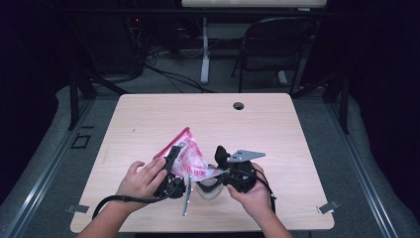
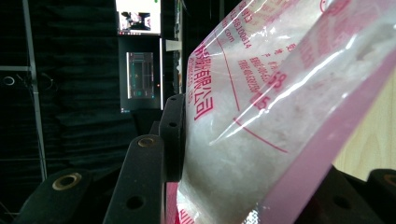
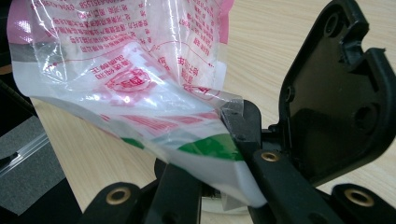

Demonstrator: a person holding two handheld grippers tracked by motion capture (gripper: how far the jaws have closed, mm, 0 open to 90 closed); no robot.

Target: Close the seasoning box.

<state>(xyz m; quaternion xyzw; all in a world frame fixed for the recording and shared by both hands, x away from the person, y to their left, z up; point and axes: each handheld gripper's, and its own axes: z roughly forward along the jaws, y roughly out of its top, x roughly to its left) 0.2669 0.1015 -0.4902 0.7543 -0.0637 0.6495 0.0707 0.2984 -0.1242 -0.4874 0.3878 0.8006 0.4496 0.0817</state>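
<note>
Light wooden counter (image 1: pixel 148 119), both hands working near its front edge, close together

Plastic bag (image 1: pixel 188 156), clear film with pink and red print, held up off the counter between the two tools, its peak tilted up and toward the left. Something white and grainy shows through the film in the left gripper view (image 2: pixel 261 140). In the right gripper view the bag (image 3: pixel 130 79) shows crumpled folds, red lettering, a green patch at its lower edge

Left tool (image 1: pixel 171 171): gripped by the left hand (image 1: pixel 141 181), jaws partway closed and clamped on the bag's left side. In the left gripper view one black pad (image 2: pixel 173 135) presses flat against the film; the far jaw is hidden behind the bag. Cable trails off toward the counter's front left

Right tool (image 1: pixel 223 166): in the right hand (image 1: pixel 252 193), grey three-cornered plate (image 1: pixel 245 155) on top. Jaws drawn narrow, pinching the bag's lower right corner. In the right gripper view the film runs down between the two jaws (image 3: pixel 233 154) and is caught there

A white rounded object (image 1: pixel 208 191) sits on the counter just below the bag, between the two hands; cannot tell what it is

Round cable hole (image 1: pixel 238 105) in the counter's far side, well apart from the work. Folding chair (image 1: pixel 275 44) stands on the floor beyond the counter
</note>
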